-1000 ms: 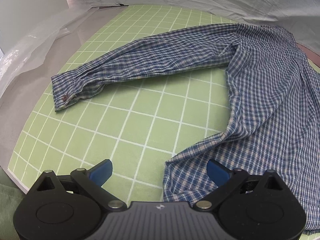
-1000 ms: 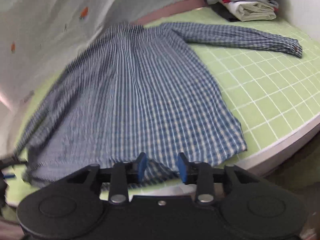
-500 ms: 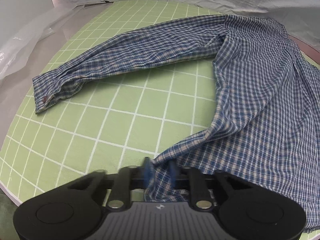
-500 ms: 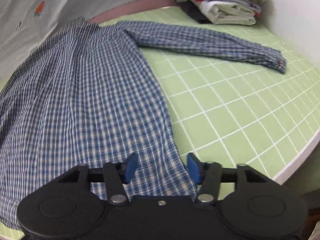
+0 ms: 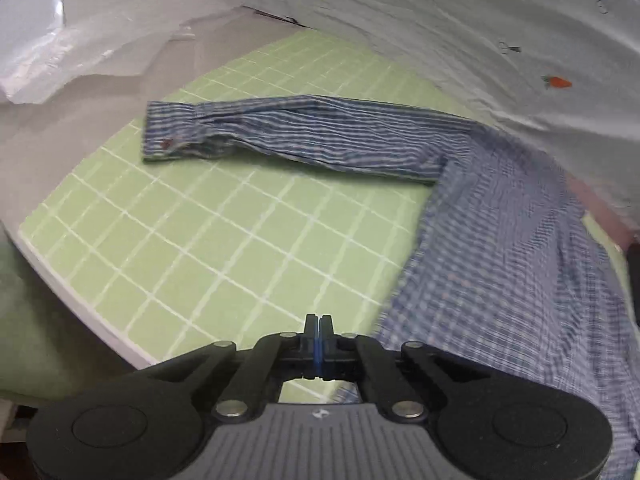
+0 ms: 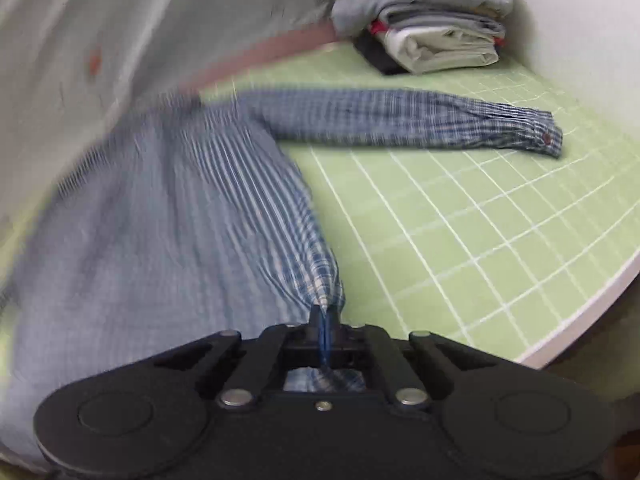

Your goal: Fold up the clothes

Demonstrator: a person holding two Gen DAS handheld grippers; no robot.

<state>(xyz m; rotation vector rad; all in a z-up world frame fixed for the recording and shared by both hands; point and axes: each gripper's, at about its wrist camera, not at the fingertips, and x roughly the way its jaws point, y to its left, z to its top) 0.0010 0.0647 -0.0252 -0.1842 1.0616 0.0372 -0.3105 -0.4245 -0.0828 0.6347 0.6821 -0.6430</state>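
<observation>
Looking along my left gripper [image 5: 319,326], I am seeing its jaws clenched together with no cloth visibly between them; the blue-and-white checked cotton shirt [image 5: 516,264] is lying on the green gridded mat [image 5: 224,240], its hem edge just beside the fingers, one sleeve [image 5: 288,136] stretching across the mat. In the right view, my right gripper [image 6: 323,326] is pinching the shirt's bunched hem corner [image 6: 320,280], the other sleeve [image 6: 404,122] lying flat near a stack of folded clothes [image 6: 432,32].

Blue-and-white checked shirt [image 6: 168,216] spread on the green gridded counter [image 6: 460,216], both sleeves stretched outward, hem corner lifted and bunched
</observation>
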